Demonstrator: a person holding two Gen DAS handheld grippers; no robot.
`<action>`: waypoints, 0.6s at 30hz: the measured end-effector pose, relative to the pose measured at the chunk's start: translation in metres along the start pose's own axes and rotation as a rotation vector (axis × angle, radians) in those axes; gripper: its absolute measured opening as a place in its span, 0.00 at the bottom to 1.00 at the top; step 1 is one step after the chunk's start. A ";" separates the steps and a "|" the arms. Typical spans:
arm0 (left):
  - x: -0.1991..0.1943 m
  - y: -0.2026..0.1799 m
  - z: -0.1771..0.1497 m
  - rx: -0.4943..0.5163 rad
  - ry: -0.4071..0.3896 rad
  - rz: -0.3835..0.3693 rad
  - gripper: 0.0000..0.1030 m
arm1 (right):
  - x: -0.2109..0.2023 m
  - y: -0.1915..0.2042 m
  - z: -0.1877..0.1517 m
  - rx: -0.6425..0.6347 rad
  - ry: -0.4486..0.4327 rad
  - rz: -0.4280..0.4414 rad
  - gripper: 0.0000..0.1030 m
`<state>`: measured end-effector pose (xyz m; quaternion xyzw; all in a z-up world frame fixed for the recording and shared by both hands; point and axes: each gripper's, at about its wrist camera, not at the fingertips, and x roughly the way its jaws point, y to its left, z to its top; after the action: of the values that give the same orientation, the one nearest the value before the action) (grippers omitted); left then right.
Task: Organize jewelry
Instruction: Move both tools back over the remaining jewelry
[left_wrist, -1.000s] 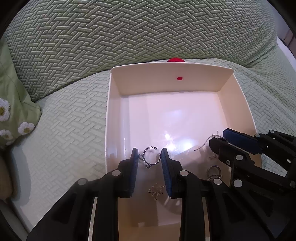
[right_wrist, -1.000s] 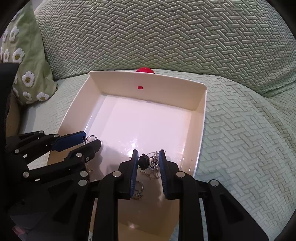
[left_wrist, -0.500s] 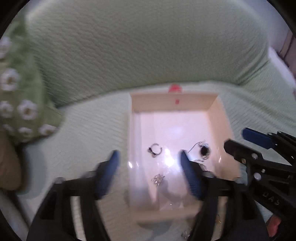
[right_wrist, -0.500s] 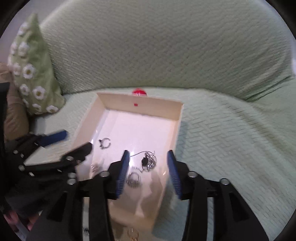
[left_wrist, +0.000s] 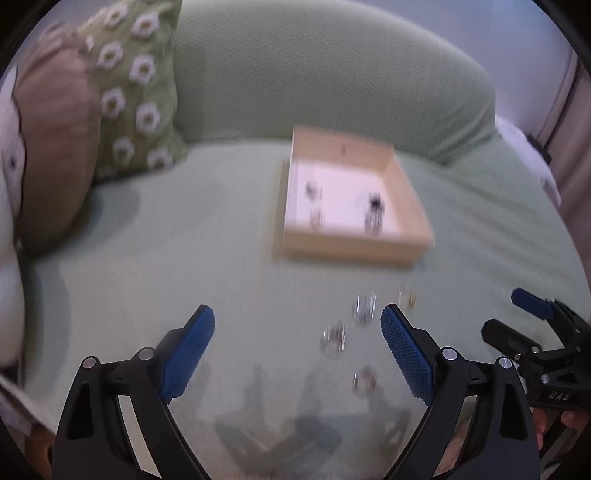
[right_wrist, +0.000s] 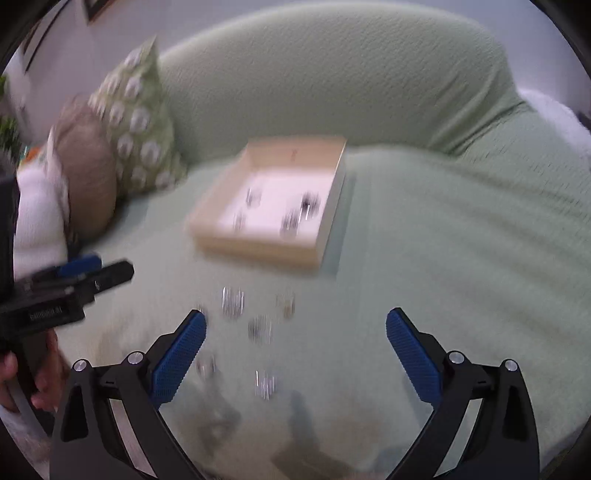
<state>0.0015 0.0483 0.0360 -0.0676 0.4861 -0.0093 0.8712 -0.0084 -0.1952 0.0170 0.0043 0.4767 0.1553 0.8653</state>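
Blue ribbed pads on both black grippers, left (left_wrist: 297, 325) and right (right_wrist: 295, 328), just spread wide, empty; blurred metal rings (left_wrist: 364, 306) lie on green woven fabric (left_wrist: 184, 240) before the cream square tray (left_wrist: 354, 247).

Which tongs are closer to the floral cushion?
Left. The left tongs are on the floral cushion side of the seat; the right tongs sit beyond them, farther from it.

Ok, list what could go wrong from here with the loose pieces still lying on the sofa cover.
1. The loose jewelry is small and lies on soft textured sofa cover; the pads may pinch fabric or miss a piece.
2. The pieces lie close together, so the open left gripper could nudge neighbours aside.
3. Left gripper and right gripper work the same patch; they could collide.
4. The tray sits on cushion and might tip if bumped.
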 end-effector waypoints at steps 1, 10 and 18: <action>0.006 0.001 -0.014 -0.014 0.050 -0.014 0.85 | 0.004 0.002 -0.005 -0.004 0.021 -0.020 0.94; 0.024 -0.011 -0.025 0.055 0.147 -0.004 0.84 | 0.005 0.008 -0.005 -0.023 -0.004 -0.062 0.94; 0.069 -0.024 -0.005 0.100 0.249 0.004 0.83 | 0.011 0.002 -0.007 -0.005 0.015 -0.039 0.94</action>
<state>0.0349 0.0183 -0.0216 -0.0214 0.5895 -0.0402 0.8065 -0.0093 -0.1909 0.0048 -0.0083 0.4829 0.1395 0.8644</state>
